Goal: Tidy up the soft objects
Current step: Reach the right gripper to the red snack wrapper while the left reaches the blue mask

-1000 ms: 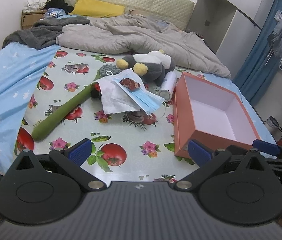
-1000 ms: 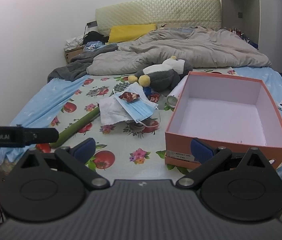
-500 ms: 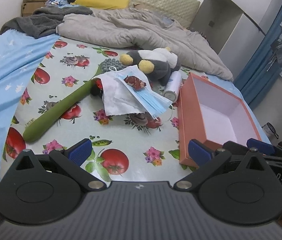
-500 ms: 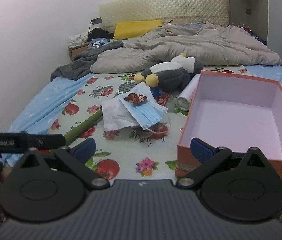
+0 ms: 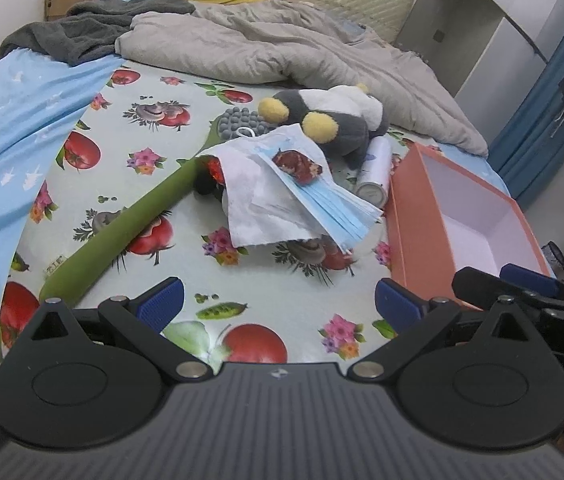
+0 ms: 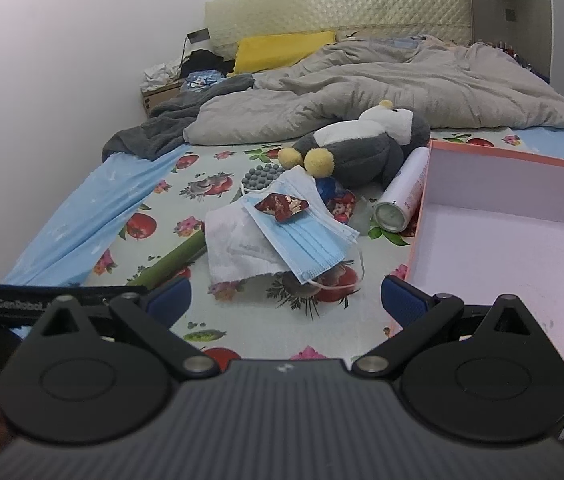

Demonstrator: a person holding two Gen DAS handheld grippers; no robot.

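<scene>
Pleated blue face mask (image 6: pixel 305 236), crumpled

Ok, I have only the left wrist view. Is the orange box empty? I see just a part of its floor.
Observer: Yes. The right wrist view shows the whole floor of the orange box, and nothing lies in it.
Operator: Is something hidden between the mask and the plush penguin?
Observer: Yes, a small blue and red patterned item lies beside the blue mask, in front of the plush penguin.
Operator: And the right gripper, is it open?
Observer: The right gripper is open and holds nothing. It hovers over the cloth next to the box.
</scene>
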